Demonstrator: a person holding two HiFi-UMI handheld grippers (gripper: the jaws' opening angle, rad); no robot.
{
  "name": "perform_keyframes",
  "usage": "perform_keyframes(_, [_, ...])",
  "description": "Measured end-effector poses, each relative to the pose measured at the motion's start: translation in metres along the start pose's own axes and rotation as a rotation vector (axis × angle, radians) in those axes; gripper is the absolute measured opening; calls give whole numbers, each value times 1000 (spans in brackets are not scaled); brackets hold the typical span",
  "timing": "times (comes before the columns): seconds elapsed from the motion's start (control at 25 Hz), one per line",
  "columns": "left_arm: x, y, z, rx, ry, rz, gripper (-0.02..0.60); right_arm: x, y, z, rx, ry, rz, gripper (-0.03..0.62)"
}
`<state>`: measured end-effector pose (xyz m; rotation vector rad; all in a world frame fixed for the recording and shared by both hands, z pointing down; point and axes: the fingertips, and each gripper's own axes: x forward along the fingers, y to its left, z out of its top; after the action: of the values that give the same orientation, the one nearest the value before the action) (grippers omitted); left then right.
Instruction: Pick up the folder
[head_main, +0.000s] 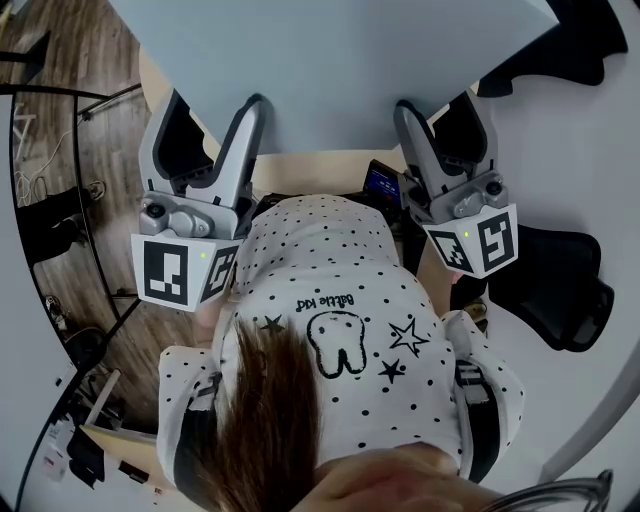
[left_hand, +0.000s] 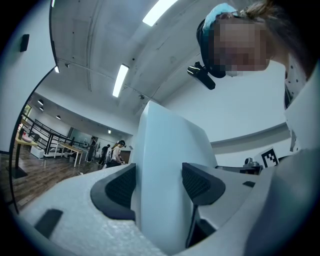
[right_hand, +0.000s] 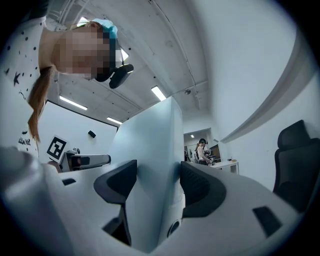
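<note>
You hold the folder (head_main: 330, 70) with 2 tools: your left gripper (head_main: 212, 105) and right gripper (head_main: 437, 108) each have jaws clamped tight on its near edge.

Pale blue-grey folder (head_main: 330, 70), plain, flat, shut, held up in air w/ near edge pinched btwn jaws of left gripper (head_main: 212, 112) & right gripper (head_main: 438, 108).

An open office-like work hall is being shown: a wood-plank floor (head_main: 70, 40) is being lit by long ceiling strip lights (left_hand: 120, 80), people (left_hand: 118, 151) are being seen standing by desks (left_hand: 65, 148), and black office chairs (head_main: 560, 285) are being kept alongside.
</note>
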<state>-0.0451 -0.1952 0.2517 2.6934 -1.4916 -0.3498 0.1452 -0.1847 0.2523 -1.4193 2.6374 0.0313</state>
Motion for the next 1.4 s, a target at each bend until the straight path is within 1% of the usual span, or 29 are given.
perform_keyframes(0.64, [-3, -1, 0, -6, 1, 16, 288, 0, 1, 0, 7, 3, 1, 265])
perform_keyframes(1.4, [-2, -1, -3, -11, 13, 15, 288, -1, 0, -2, 8, 23, -7, 267])
